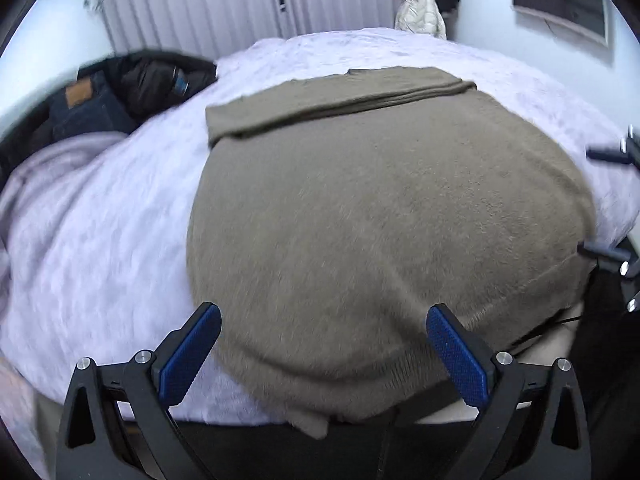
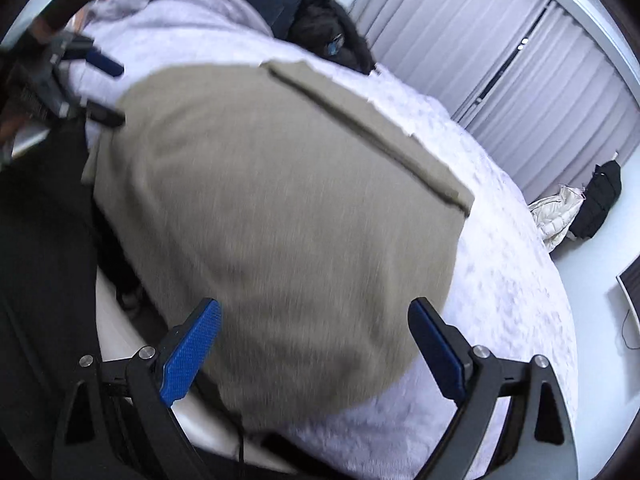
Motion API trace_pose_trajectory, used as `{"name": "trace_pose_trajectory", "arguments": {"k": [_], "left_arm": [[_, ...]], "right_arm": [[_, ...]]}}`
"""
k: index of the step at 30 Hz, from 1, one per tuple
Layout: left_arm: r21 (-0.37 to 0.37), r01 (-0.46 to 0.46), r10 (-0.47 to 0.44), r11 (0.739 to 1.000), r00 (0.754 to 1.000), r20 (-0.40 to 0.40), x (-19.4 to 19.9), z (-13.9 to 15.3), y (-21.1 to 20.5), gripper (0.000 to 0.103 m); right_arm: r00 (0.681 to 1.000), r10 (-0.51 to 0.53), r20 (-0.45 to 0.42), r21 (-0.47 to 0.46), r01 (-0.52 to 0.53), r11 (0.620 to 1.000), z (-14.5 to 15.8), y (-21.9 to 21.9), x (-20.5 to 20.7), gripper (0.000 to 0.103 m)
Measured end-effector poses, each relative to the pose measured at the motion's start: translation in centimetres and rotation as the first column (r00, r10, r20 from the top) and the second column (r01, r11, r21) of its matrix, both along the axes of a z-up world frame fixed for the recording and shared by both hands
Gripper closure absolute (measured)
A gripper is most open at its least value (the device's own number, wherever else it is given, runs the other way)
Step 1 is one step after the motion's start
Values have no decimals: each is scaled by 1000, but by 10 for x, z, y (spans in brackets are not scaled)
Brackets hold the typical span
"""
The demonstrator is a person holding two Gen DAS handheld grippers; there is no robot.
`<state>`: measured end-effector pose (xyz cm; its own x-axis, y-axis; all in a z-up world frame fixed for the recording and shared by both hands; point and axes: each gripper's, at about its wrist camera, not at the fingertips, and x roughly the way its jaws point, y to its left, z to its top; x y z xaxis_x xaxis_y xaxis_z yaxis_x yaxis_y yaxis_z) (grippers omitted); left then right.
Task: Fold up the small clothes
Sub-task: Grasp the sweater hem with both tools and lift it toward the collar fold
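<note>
Left wrist view: left gripper (image 1: 324,340) gapes wide, empty, over the olive sweater's (image 1: 380,200) six-o'clock hem; right gripper (image 2: 314,336) likewise — on the lilac bedspread (image 1: 100,240), pinching blanket too could drag it.

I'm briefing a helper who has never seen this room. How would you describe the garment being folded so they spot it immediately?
Find the bed with the pale lilac blanket. On its near edge lies the olive-brown knit sweater, spread flat, with a strip folded over along its far side. It is the only brown piece; the dark jeans and black jacket sit heaped at the bed's far left corner.
</note>
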<state>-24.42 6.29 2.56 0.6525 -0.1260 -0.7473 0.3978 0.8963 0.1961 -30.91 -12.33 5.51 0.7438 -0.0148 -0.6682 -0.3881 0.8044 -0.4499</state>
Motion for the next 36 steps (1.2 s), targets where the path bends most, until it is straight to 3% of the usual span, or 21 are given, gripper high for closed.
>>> {"name": "trace_pose_trajectory", "arguments": {"k": [2, 3, 6, 8, 10, 12, 15, 16, 19, 20, 24, 27, 29, 32, 36], "left_arm": [[113, -22, 23, 993, 1000, -12, 12, -19, -9, 0], [143, -25, 33, 989, 998, -55, 20, -33, -8, 0], [42, -30, 35, 999, 992, -117, 23, -43, 19, 0], [51, -69, 75, 996, 989, -131, 22, -49, 39, 0], [13, -92, 93, 996, 983, -161, 18, -50, 52, 0], [-61, -97, 87, 993, 986, -144, 12, -38, 59, 0], [-107, -56, 45, 993, 994, -101, 12, -23, 48, 0], [-94, -39, 31, 995, 996, -88, 12, -22, 40, 0], [71, -66, 70, 995, 995, -64, 28, -35, 15, 0], [81, -66, 73, 994, 994, -83, 44, -41, 17, 0], [54, -96, 102, 994, 988, -120, 44, -48, 35, 0], [43, -135, 141, 990, 974, -180, 47, -57, 49, 0], [17, -144, 144, 989, 973, -180, 44, -54, 54, 0], [17, -124, 125, 992, 986, -113, 20, -37, 53, 0], [-91, -68, 64, 994, 997, -40, 13, 4, 50, 0]], "right_arm": [[1000, -17, 20, 0, 17, 1000, 4, 13, 15, 8], [999, -29, 19, -11, 29, 1000, 2, 18, 22, 8], [997, -74, 0, -58, 74, 996, -14, 21, 37, 8], [995, -96, -27, -51, 94, 994, -22, 12, 34, 8], [990, -118, -71, -5, 118, 993, -26, -5, 34, 8], [985, -142, -93, 34, 146, 989, -24, -13, 30, 8], [989, -136, -49, 29, 138, 990, -12, -6, 25, 8], [991, -127, -36, 33, 128, 991, -9, -3, 27, 8], [995, -96, -9, 46, 96, 994, -3, 11, 33, 8], [996, -89, 0, 33, 89, 996, -4, 14, 36, 8], [998, -47, 33, -70, 49, 996, -26, 9, 39, 8], [997, -70, -21, 32, 71, 997, -27, -22, 34, 7], [994, -102, -41, 64, 105, 992, -26, -37, 29, 3], [992, -123, -32, 2, 123, 992, -28, -47, 18, 1], [992, -124, 28, -14, 124, 992, -9, -44, 7, 1]]}}
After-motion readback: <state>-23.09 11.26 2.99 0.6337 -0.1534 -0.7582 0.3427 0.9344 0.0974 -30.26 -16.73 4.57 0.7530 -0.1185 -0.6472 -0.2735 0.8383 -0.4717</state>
